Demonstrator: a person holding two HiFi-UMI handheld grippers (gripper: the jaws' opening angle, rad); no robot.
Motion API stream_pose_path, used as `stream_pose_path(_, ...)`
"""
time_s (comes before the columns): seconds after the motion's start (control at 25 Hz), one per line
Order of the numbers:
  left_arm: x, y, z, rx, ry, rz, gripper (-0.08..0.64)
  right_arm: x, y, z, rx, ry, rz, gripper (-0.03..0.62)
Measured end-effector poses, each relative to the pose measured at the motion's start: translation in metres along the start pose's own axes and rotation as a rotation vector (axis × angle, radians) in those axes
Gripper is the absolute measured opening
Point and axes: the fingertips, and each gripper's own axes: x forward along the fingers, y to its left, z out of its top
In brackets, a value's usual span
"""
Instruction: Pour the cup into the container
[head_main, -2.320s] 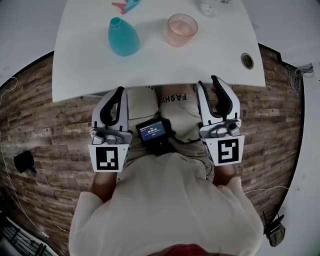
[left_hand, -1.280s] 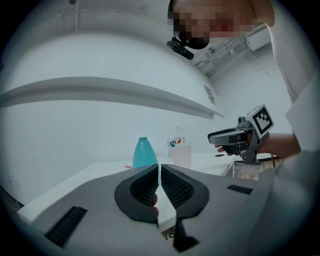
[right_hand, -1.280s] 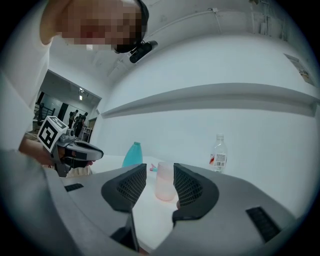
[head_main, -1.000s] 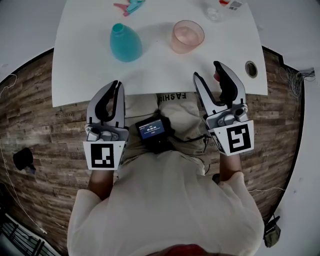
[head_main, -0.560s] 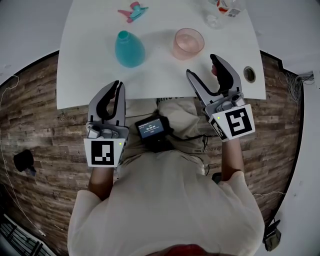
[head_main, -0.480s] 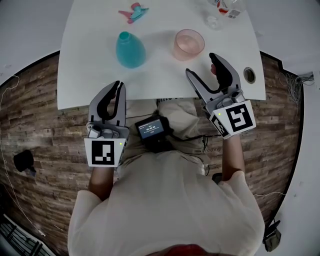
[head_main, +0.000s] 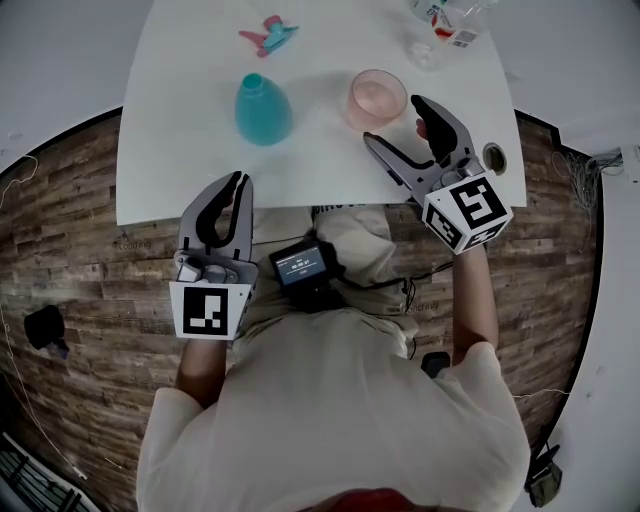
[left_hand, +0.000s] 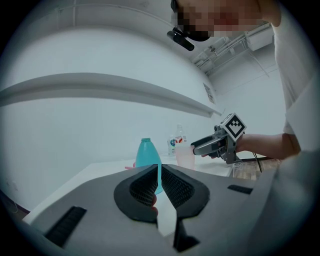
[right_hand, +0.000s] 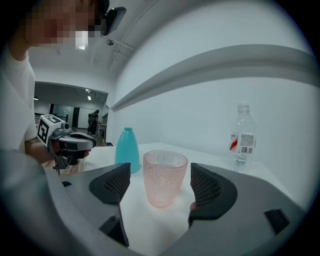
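Note:
A pink translucent cup (head_main: 377, 97) (right_hand: 165, 177) stands upright on the white table (head_main: 190, 150). Left of it is the teal bottle-shaped container (head_main: 263, 108) (right_hand: 127, 150) (left_hand: 146, 155). My right gripper (head_main: 394, 120) (right_hand: 160, 189) is over the table just short of the cup, and its jaws are opening. The cup stands ahead of the pads, centred in the gap, and neither pad touches it. My left gripper (head_main: 238, 183) (left_hand: 159, 172) hangs at the table's near edge, in line with the teal container. It is shut, with only a thin slit between the pads and nothing in them.
A clear plastic water bottle (right_hand: 242, 135) (head_main: 450, 15) stands at the far right of the table, with a small clear cap (head_main: 425, 50) near it. A pink-and-teal clip (head_main: 268, 33) lies at the back. A cable hole (head_main: 493, 155) is near the right edge.
My right gripper has moved forward over the table up to the cup, and its jaws have spread wide. The left gripper has stayed at the near edge.

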Motion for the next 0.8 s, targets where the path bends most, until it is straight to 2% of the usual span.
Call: stream_pose_path(0.8,-0.007,-0.003,-0.005,0.007,0.020,-0.013,0.015,0.034,-0.002,-0.015,-0.018,0.082,0.163,0.371)
